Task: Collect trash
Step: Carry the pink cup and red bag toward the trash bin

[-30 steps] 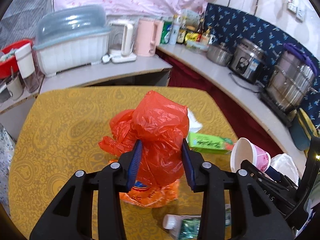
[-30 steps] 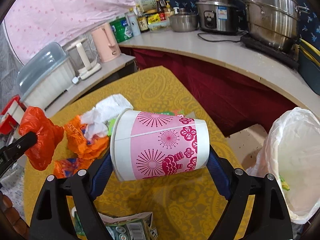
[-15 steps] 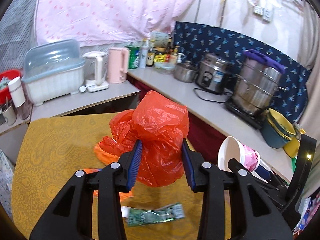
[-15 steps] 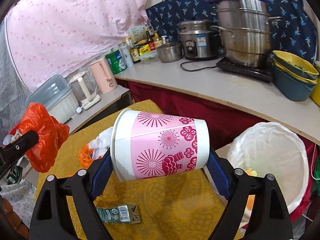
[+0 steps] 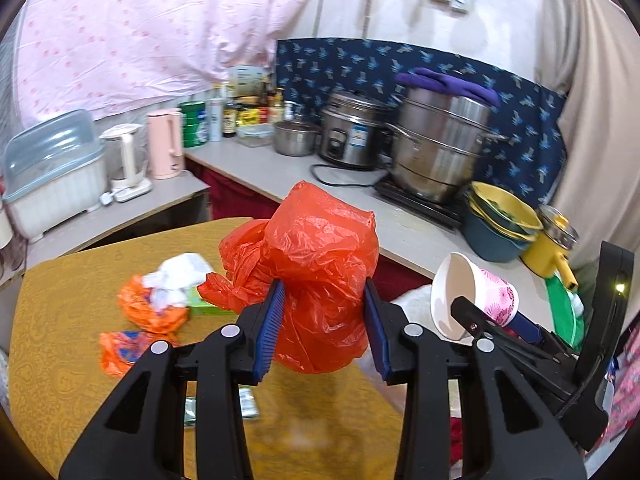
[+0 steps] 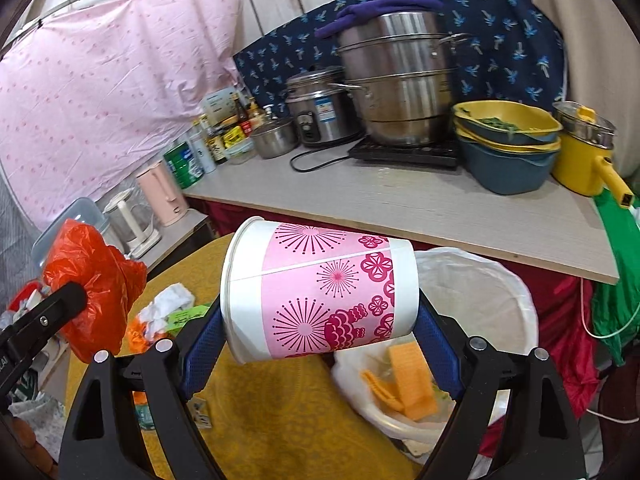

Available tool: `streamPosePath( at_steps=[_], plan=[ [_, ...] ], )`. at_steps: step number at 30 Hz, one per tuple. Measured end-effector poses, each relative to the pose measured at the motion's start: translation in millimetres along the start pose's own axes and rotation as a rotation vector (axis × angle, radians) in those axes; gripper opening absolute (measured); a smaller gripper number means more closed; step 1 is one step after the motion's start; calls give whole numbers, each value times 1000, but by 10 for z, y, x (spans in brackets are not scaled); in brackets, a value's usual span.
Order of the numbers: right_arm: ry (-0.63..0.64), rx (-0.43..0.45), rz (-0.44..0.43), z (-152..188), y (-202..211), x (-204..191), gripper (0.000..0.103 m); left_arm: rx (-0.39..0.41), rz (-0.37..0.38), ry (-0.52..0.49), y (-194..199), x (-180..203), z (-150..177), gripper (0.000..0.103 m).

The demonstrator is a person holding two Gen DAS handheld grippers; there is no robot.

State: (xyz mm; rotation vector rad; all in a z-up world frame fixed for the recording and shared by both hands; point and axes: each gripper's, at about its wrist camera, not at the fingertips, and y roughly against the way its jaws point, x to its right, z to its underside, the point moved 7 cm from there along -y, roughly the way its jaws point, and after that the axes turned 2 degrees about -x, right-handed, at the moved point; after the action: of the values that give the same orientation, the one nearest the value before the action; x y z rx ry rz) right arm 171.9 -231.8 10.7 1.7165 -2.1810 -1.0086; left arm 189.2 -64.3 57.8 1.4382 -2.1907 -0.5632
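My left gripper (image 5: 324,324) is shut on a crumpled orange plastic bag (image 5: 320,272), held in the air over the right side of the yellow table (image 5: 52,320). My right gripper (image 6: 318,338) is shut on a pink and white paper cup (image 6: 320,292) lying sideways, held beside a bin lined with a white bag (image 6: 496,304) that holds orange scraps. The cup (image 5: 468,296) also shows at the right of the left wrist view. The orange bag (image 6: 92,284) shows at the left of the right wrist view.
On the table lie more orange bags (image 5: 148,312), white crumpled paper (image 5: 180,276), a green packet (image 5: 208,304) and a flattened wrapper (image 6: 172,412). A counter (image 6: 420,204) behind holds steel pots, a rice cooker, stacked basins, a yellow pot, kettles and bottles.
Both grippers have lifted and swung right, away from the table's trash and toward the bin. The bin's opening now shows below the cup. Both grips are unchanged.
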Motion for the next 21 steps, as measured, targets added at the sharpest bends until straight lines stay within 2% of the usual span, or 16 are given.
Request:
streamPosePath(
  at_steps=[13,21],
  plan=[
    [-109,18,80,39,158,968,83,-74,119,-108,-336,1037,257,37],
    [-176,9,121,141,175,1458,83,-142,163,-159,-607,1480,475,37]
  ],
)
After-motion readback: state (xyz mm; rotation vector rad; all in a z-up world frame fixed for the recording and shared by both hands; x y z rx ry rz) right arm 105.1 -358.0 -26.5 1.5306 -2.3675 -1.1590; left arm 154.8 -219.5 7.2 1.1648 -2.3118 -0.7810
